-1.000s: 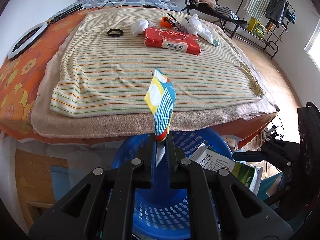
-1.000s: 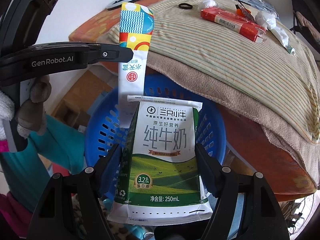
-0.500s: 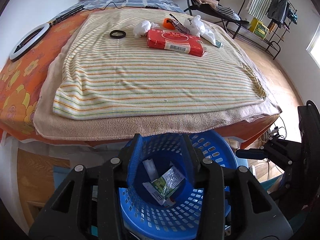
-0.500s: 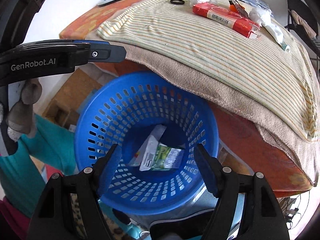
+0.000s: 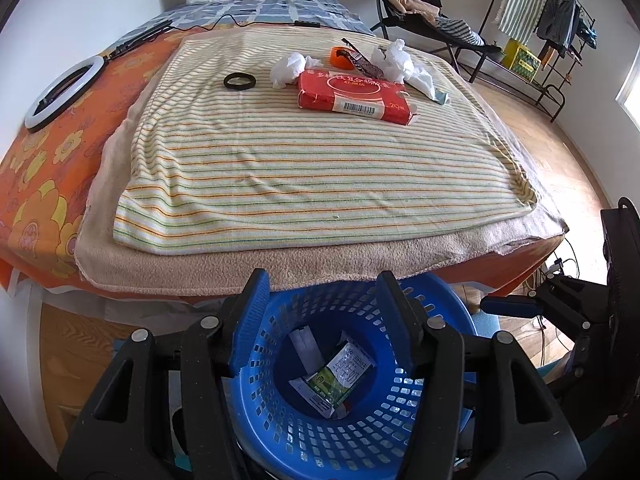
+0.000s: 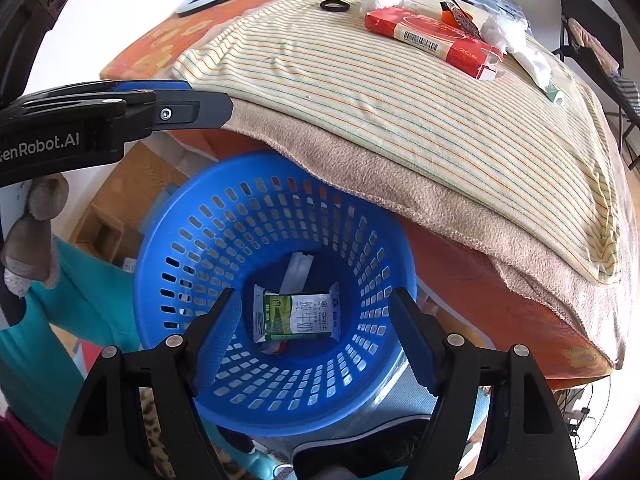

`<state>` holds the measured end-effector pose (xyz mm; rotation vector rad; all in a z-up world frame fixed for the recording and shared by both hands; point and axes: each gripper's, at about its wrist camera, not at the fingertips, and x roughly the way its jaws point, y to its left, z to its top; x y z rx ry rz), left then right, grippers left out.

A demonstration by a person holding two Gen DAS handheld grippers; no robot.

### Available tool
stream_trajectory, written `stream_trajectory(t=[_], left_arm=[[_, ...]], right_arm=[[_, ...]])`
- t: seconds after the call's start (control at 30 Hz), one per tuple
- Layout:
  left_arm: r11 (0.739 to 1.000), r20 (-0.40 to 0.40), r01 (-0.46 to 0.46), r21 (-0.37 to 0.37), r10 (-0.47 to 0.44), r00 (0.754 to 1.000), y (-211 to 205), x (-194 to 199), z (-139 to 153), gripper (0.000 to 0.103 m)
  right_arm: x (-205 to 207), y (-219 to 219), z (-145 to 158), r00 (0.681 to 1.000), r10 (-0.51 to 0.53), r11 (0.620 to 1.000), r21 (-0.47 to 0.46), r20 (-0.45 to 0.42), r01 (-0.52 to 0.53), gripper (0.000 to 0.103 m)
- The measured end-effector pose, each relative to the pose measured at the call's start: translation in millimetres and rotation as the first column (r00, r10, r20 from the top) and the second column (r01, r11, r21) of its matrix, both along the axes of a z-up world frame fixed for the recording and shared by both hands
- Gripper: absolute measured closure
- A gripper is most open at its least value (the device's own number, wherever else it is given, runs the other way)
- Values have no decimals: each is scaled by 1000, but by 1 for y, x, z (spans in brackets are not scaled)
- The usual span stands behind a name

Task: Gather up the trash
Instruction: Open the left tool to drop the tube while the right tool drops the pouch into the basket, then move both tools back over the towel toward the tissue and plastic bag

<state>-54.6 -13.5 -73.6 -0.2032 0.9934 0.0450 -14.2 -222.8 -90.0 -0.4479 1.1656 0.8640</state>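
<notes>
now both loads are gone: left gripper (image 5: 322,312) and right gripper (image 6: 312,336) hang apart over the blue basket (image 6: 168,240) below the bed's near edge, milk carton (image 6: 298,317) and wrapper (image 6: 298,270) inside. red box (image 5: 354,96) and tissues (image 5: 288,69) remain near the far edge.

My black plastic left gripper (image 5: 322,304) has blue-padded fingers, silver screws, white "GenRobot.AI" lettering; grey-gloved hand (image 6: 34,236), teal sleeve (image 6: 64,320).
</notes>
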Motion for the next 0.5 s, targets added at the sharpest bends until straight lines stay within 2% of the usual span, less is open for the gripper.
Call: stream_trajectory(t=[0.27,0.5], left_arm=[[1000,-2,3,6,-3,1000,-1,8,4,46],[1000,17,14,15,-14,1000,1,27,22,46]], right_arm=[[5,-1,9,999,-28,999,27,23,27,27],[24,-7,22,995,-93,992,90,23,90,27]])
